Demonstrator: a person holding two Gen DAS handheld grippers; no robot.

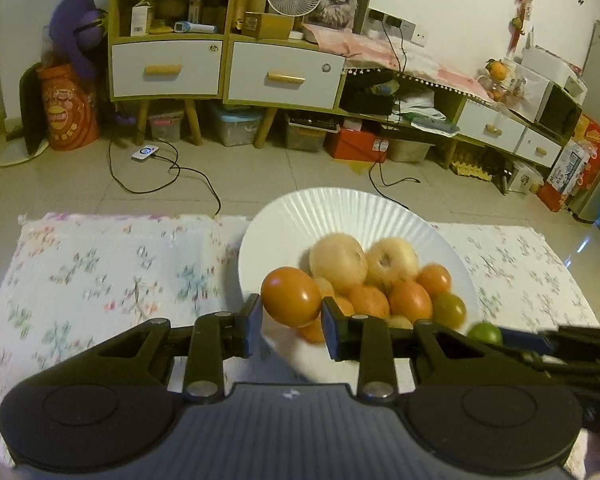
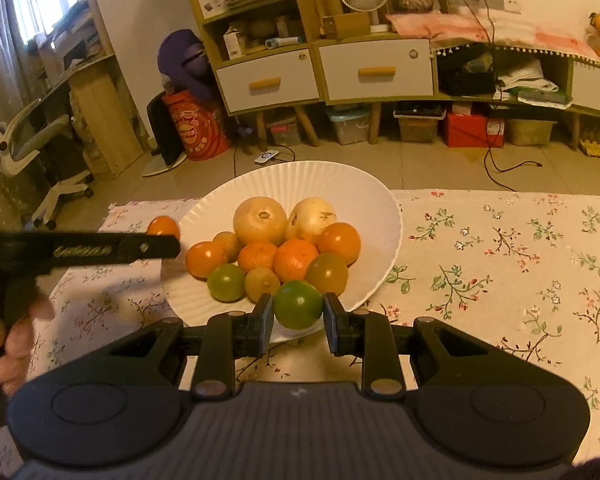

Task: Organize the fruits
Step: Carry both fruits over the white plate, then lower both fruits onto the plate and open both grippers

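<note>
A white ribbed plate (image 1: 300, 216) (image 2: 380, 208) on the floral tablecloth holds a pile of fruit: two pale round fruits (image 2: 260, 220), several oranges (image 2: 296, 260) and greenish ones (image 2: 226, 282). My left gripper (image 1: 291, 312) is shut on an orange fruit (image 1: 290, 296) at the plate's near-left rim; that fruit shows in the right wrist view (image 2: 163, 227) at the left gripper's tip. My right gripper (image 2: 298, 314) is shut on a green fruit (image 2: 299, 305) at the plate's near edge; the green fruit also shows in the left wrist view (image 1: 485, 334).
The floral tablecloth (image 2: 500, 260) spreads left and right of the plate. Beyond the table's far edge lie tiled floor, cables, and shelving with drawers (image 1: 284, 76). An office chair (image 2: 32, 152) stands at far left.
</note>
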